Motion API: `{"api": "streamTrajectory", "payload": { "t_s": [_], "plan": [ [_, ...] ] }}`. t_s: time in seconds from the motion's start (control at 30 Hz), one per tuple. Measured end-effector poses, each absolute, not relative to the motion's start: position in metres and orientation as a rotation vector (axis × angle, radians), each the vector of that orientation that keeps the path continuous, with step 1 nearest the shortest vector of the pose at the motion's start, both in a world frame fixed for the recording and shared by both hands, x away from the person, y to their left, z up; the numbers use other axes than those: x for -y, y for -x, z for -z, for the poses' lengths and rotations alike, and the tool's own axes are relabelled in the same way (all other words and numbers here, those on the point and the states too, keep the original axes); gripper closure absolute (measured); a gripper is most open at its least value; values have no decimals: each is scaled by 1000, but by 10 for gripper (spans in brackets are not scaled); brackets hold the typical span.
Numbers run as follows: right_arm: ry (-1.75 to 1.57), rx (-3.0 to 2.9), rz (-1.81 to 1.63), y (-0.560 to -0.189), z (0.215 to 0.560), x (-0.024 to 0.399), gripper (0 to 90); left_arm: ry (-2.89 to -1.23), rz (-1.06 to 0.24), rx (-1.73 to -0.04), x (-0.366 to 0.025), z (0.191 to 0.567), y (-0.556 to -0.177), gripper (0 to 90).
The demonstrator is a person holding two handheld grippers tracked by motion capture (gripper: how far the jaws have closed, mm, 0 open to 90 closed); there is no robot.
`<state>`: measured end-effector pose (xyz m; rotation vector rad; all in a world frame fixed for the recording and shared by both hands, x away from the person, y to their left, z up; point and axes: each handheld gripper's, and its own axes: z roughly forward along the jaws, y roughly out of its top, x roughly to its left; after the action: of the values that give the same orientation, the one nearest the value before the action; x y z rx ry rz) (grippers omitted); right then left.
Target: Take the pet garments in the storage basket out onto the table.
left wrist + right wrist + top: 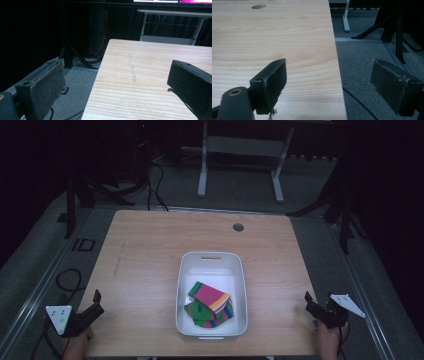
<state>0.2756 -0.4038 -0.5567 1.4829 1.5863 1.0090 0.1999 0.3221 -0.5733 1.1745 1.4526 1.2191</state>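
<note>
A white plastic bin (182,285) stands on the wooden table (145,245), near the middle of its front half. Folded striped cloth in pink, green, yellow and blue (210,304) lies in the bin's near end. My left gripper (98,304) is at the table's front left corner, open and empty. In the left gripper view, the left gripper (117,77) straddles the table's left edge. My right gripper (310,304) is at the front right corner, also open and empty. In the right gripper view, the right gripper (328,75) straddles the table's right edge.
A round cable hole (238,227) is in the table's far side, and a pale scuff (131,68) marks its left part. Grey carpet, black cables (67,280) and black stand legs surround the table. A white desk frame (240,150) stands behind.
</note>
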Motion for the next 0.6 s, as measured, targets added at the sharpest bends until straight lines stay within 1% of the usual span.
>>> {"api": "streamTrajectory", "payload": {
  "t_s": [0.37, 0.47, 0.6],
  "plan": [
    [-1508, -1735, -1012, -283, 557, 403, 133, -1170, -1214, -1449, -322, 573, -200, 19],
    [-1539, -1806, -1067, -284, 558, 408, 133, -1172, -1215, -1447, -322, 573, -200, 19],
    [-1513, -1905, -1035, -286, 559, 410, 134, -1169, -1206, -1448, -323, 573, -200, 18]
  ]
}}
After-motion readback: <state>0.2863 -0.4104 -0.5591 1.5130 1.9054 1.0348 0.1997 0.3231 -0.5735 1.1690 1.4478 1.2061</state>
